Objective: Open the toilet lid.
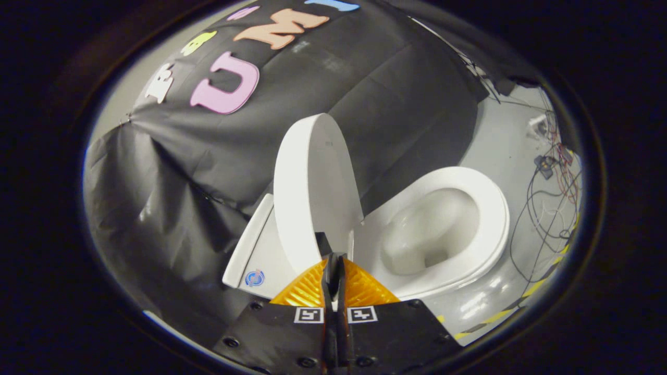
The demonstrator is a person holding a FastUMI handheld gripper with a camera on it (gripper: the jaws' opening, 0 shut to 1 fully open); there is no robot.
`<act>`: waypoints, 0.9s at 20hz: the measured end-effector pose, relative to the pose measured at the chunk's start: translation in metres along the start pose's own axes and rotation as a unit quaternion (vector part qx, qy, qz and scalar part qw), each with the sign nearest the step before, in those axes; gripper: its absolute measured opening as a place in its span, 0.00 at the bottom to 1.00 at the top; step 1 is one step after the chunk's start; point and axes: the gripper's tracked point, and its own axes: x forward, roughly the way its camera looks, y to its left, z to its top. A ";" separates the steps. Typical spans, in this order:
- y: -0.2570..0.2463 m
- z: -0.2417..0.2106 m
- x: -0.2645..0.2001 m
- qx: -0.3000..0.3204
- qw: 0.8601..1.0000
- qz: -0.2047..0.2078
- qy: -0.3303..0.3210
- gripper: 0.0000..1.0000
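Two fingers of the gripper (334,260) stand pressed together, with no gap between them and nothing held — the tongs are closed on empty air. Their tips come to the lower edge of the toilet lid (312,187), near the hinge; whether they touch this edge, I cannot tell.

The toilet lid is raised. It stands nearly upright, just ahead of the fingers, and its inner face is turned toward the bowl. Its top end leans toward the black cloth wall (172,172) behind it. Beside the lid, on the side away from the bowl, lies the white tank (255,255), with a small round blue mark near its corner.

On the other side of the lid the seat (490,208) lies flat on the bowl (432,229), a white oval ring around the open hollow. The bowl is white and glossy inside — the light makes soft reflections there.

Beyond the toilet, the floor (500,140) is pale grey and shiny. Several thin cables (542,208) lie loose on it, well apart from the seat, and some small devices sit among them farther back; they are too small to tell what they are. A strip of yellow and black tape (526,294) runs on the floor close to the base of the toilet.
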 end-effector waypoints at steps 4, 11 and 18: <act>0.014 0.001 0.003 -0.036 0.999 -0.011 -0.018 0.02; 0.049 0.000 0.012 -0.103 0.994 -0.016 -0.045 0.02; 0.069 -0.001 0.023 -0.171 0.983 -0.040 -0.060 0.02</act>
